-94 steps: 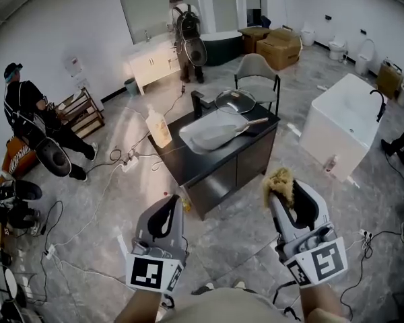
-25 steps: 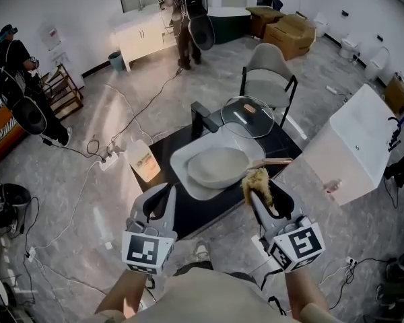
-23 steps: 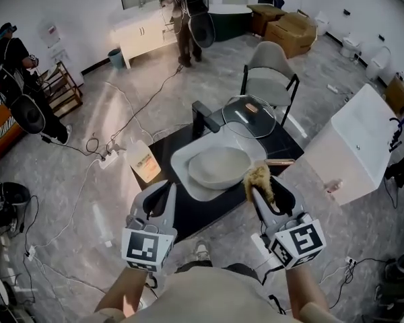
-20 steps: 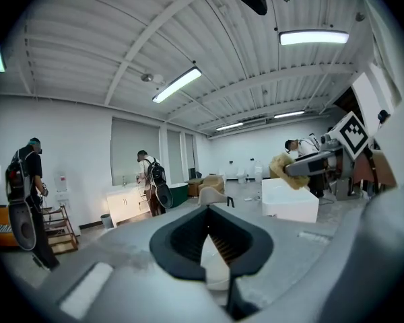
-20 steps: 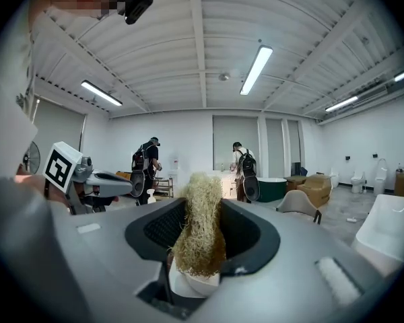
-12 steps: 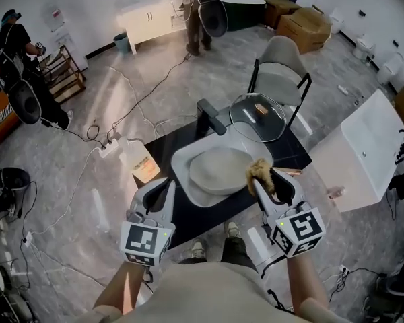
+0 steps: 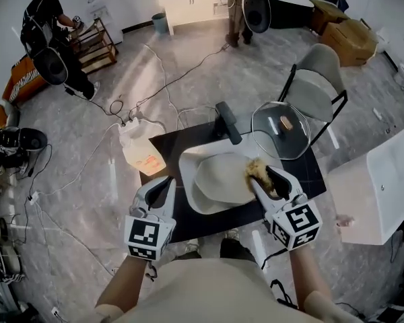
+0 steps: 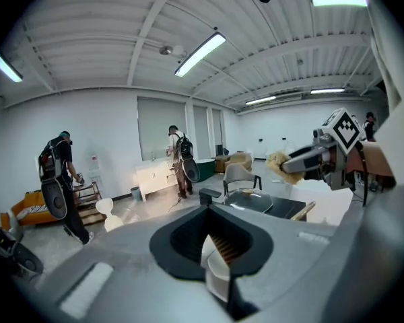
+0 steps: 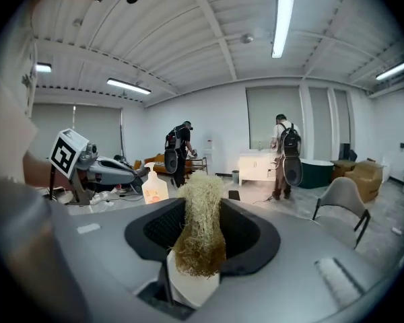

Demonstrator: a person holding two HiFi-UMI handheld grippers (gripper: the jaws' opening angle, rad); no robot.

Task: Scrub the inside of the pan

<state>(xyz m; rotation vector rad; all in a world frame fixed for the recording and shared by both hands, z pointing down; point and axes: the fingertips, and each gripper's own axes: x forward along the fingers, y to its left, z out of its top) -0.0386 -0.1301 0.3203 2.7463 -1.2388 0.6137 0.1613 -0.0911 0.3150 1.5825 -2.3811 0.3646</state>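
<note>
While the head view looks steeply down, the left gripper (image 7: pixel 163 187) shows with its jaws pressed together and nothing between them, poised over the black counter's (image 7: pixel 163 145) near edge, just left of the white basin (image 7: pixel 187 163). The right gripper (image 7: pixel 259 177) is clenched on a tuft of straw-coloured scrubber (image 7: pixel 255 169). The scrubber overlaps the right rim of the pale pan (image 7: pixel 219 178), which lies in the basin between the two grippers. A glass lid (image 7: pixel 281 130) rests beyond the right gripper, and a soap bottle (image 7: pixel 143 155) stands beyond the left one.

From the left gripper view, its two jaws meet with no gap and carry nothing. Off to the right, the other gripper hangs in the air above the counter with the scrubber sticking out of its tip.

From the right gripper view, the jaws grasp the scrubber's lower end, and its frayed fibres stand up past the tips. The left gripper shows at the left, near the bottle.
</note>
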